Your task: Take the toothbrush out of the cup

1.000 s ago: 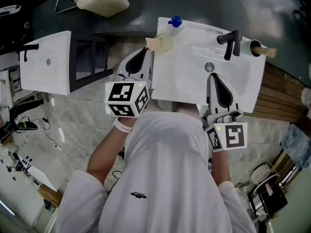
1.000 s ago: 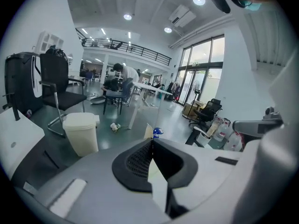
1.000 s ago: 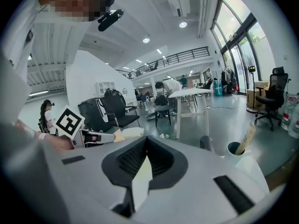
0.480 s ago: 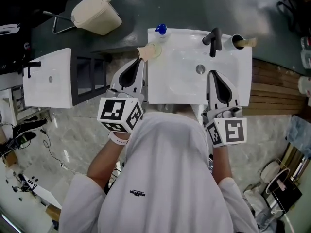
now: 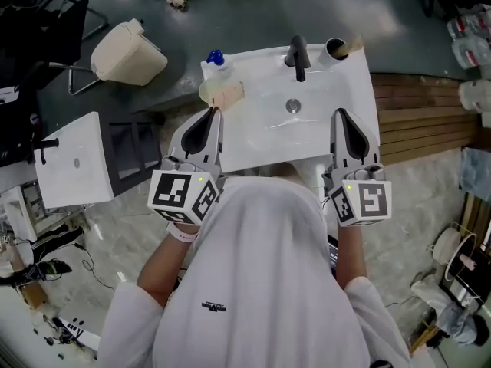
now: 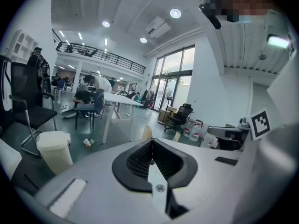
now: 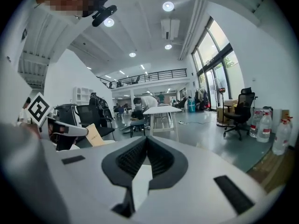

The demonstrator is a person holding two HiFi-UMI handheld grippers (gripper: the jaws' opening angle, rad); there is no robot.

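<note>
A white sink (image 5: pixel 261 140) fills the middle of the head view. At its back right corner stands a dark cup (image 5: pixel 334 50) with a tan toothbrush handle (image 5: pixel 354 46) sticking out to the right. A pale cup (image 5: pixel 209 93) with a tan piece (image 5: pixel 230 94) across it sits at the left rim. My left gripper (image 5: pixel 207 121) is shut and empty just short of that pale cup. My right gripper (image 5: pixel 347 125) is shut and empty over the sink's right front edge, well short of the dark cup. Both gripper views show the jaws closed together (image 6: pixel 150 143) (image 7: pixel 146 140).
A black faucet (image 5: pixel 298 56) and a drain (image 5: pixel 293 106) lie between the cups. A blue-capped bottle (image 5: pixel 215 58) stands at the back left corner. A beige bin (image 5: pixel 126 52) and a second white sink (image 5: pixel 77 167) are to the left, and wooden slats (image 5: pixel 418 113) to the right.
The head view has swung, so the sink now sits further left and higher in the picture. Both grippers stay shut at the sink's near edge, the left one slightly lower.
</note>
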